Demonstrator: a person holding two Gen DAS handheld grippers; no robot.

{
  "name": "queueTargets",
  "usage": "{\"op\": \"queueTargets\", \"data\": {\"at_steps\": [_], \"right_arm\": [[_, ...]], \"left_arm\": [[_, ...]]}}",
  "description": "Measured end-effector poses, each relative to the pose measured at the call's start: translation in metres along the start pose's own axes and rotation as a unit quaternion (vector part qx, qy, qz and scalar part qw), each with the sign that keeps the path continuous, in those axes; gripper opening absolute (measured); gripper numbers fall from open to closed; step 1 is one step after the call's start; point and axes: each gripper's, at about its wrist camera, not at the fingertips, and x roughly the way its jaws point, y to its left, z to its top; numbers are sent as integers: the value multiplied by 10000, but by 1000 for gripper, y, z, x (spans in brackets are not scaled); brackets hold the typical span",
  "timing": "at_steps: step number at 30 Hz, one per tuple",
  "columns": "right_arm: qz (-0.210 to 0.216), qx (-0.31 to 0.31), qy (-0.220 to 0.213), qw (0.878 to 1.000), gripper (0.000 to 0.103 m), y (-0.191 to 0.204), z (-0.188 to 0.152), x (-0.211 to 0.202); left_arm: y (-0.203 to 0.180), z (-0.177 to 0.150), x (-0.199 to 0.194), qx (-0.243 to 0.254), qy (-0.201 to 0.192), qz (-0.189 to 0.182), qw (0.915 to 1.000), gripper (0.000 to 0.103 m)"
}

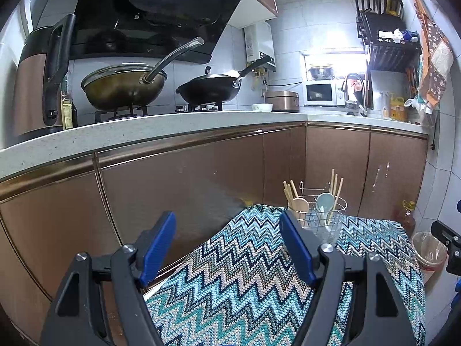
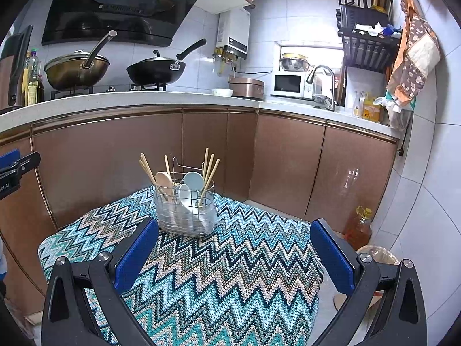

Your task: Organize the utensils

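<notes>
Inventory by count, as observed:

- Wire utensil holder [image 2: 185,216]: one, with a clear liner.
- Spoons in the holder: three, namely one beige spoon [image 2: 163,179], one pale blue spoon [image 2: 193,181] and one white spoon [image 2: 184,194].
- Chopsticks: two clusters. The left cluster [image 2: 147,168] held roughly three or four sticks; the right cluster [image 2: 209,170] held three. An exact total could not be confirmed.
- Zigzag-patterned cloth [image 2: 216,274]: one.
- Woks on the stove: two, one bronze wok [image 2: 76,69] with a glass lid and one black wok [image 2: 157,72].
- Microwave [image 2: 291,84]: one.
- Rice cooker [image 2: 247,86]: one.
- White bowl [image 2: 222,92]: one.
- Oil bottle on the floor [image 2: 358,226]: one.
</notes>
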Motion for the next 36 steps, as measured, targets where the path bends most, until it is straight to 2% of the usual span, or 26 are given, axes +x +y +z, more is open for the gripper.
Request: {"op": "queueTargets", "data": {"at_steps": [13, 36], "right_arm": [[-100, 1, -83, 9999, 103, -2, 3, -5], [-304, 220, -300, 9988, 103, -29, 10, -19]], "left_arm": [[-3, 3, -3, -53, -98, 2, 9999, 73], [-18, 12, -5, 79, -176, 8, 9998, 73]]}}
